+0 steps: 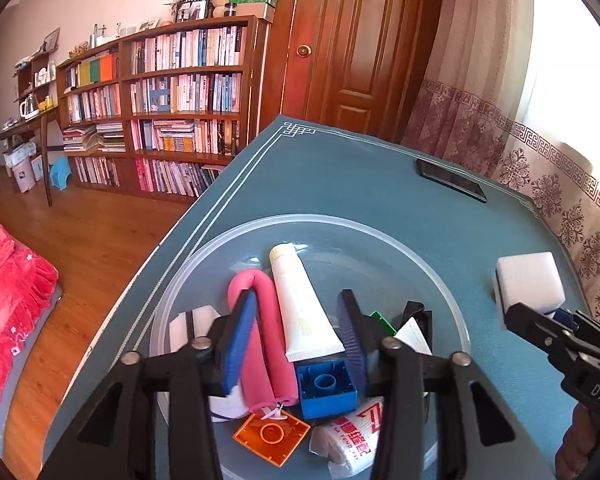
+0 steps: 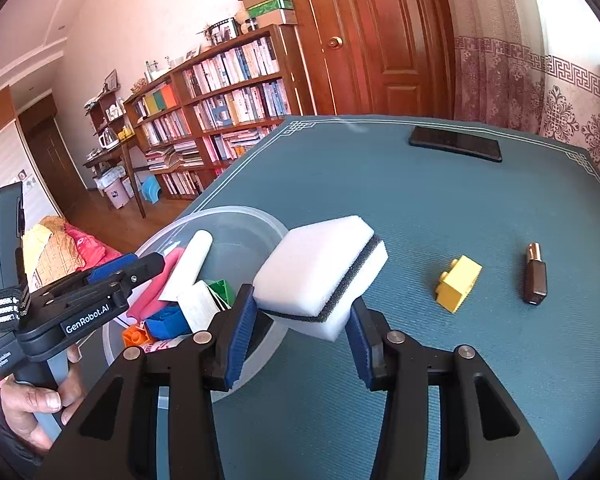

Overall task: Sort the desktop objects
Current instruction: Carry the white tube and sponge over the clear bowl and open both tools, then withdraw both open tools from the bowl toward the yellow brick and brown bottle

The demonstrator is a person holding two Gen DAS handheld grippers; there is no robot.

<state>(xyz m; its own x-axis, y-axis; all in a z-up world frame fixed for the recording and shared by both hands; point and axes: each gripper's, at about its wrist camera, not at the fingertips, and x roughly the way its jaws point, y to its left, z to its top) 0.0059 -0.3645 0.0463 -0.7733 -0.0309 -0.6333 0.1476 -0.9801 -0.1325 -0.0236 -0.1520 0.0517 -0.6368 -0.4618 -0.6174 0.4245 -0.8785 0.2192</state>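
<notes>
A clear plastic bowl (image 1: 380, 232) on the teal table holds a pink foam roll (image 1: 256, 344), a white tube (image 1: 300, 304), a blue brick (image 1: 326, 388), an orange brick (image 1: 270, 436), a printed white packet (image 1: 352, 436) and a green brick (image 1: 382, 320). My left gripper (image 1: 300, 336) hangs open just above these, holding nothing. My right gripper (image 2: 300, 332) is shut on a white sponge (image 2: 320, 268) with a dark layer, lifted beside the bowl's right rim (image 2: 236, 211). The sponge (image 1: 528, 284) also shows at the right of the left wrist view.
A yellow brick (image 2: 458, 283) and a small brown bottle (image 2: 535, 280) lie on the table to the right. A black phone (image 2: 456, 143) rests near the far edge. A hand (image 2: 40, 400) holds the left gripper's handle. The table's left edge drops to a wooden floor (image 1: 92, 240).
</notes>
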